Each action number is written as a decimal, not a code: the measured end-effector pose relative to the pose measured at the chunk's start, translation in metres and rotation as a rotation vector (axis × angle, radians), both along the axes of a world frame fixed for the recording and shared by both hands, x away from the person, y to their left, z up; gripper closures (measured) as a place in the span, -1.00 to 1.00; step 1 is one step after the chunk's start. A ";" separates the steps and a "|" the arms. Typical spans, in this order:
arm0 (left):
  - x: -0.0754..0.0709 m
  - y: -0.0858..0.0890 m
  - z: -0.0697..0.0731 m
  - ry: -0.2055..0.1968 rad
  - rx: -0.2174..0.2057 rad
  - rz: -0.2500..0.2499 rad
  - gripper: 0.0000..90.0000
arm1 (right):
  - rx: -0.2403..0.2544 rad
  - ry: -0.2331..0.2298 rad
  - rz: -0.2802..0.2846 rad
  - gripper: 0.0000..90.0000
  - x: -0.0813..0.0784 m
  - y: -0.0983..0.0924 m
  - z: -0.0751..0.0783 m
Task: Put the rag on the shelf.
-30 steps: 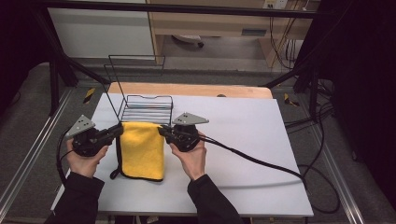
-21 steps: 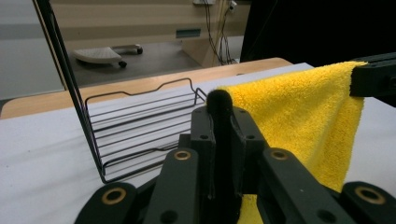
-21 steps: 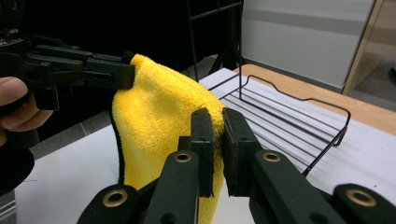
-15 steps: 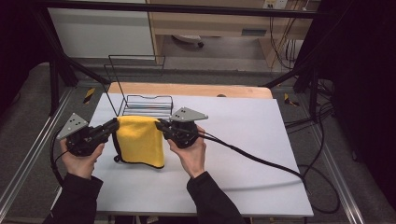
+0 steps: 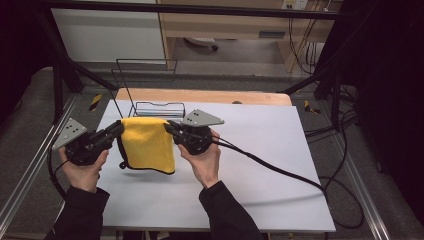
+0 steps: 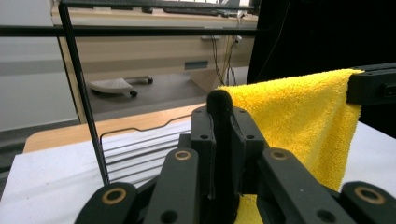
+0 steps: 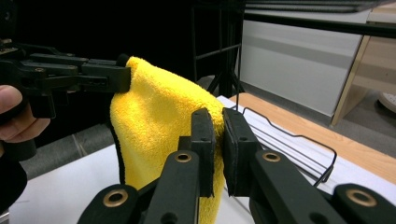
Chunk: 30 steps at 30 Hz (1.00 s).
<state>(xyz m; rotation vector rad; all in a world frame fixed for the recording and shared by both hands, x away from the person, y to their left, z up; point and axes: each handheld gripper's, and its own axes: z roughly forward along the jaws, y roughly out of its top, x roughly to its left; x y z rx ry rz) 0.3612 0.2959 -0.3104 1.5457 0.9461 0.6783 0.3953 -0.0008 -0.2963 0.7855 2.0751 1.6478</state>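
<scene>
I pinch one top corner of the yellow cloth (image 5: 148, 144) in my left tool (image 5: 120, 128) and the other in my right tool (image 5: 168, 127), so it hangs flat, just in front of the wire rack (image 5: 150, 107), clear of the counter (image 5: 260, 150).

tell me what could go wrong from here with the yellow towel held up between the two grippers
1. The left gripper and right gripper each pinch only a top corner of the folded yellow terry towel; a corner could slip out and the fold fall open.
2. The black wire rack stands just behind; the towel's hanging lower edge might snag on its wires if carried that way.
</scene>
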 end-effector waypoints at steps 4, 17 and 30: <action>0.000 0.000 0.006 -0.019 -0.010 0.002 0.80 | 0.013 -0.018 -0.004 0.87 0.000 -0.001 0.005; 0.004 -0.002 0.024 -0.083 -0.056 0.021 0.80 | 0.052 -0.079 -0.014 0.87 -0.002 -0.001 0.026; 0.013 -0.006 0.041 -0.126 -0.091 0.035 0.80 | 0.082 -0.122 -0.040 0.87 0.005 -0.003 0.044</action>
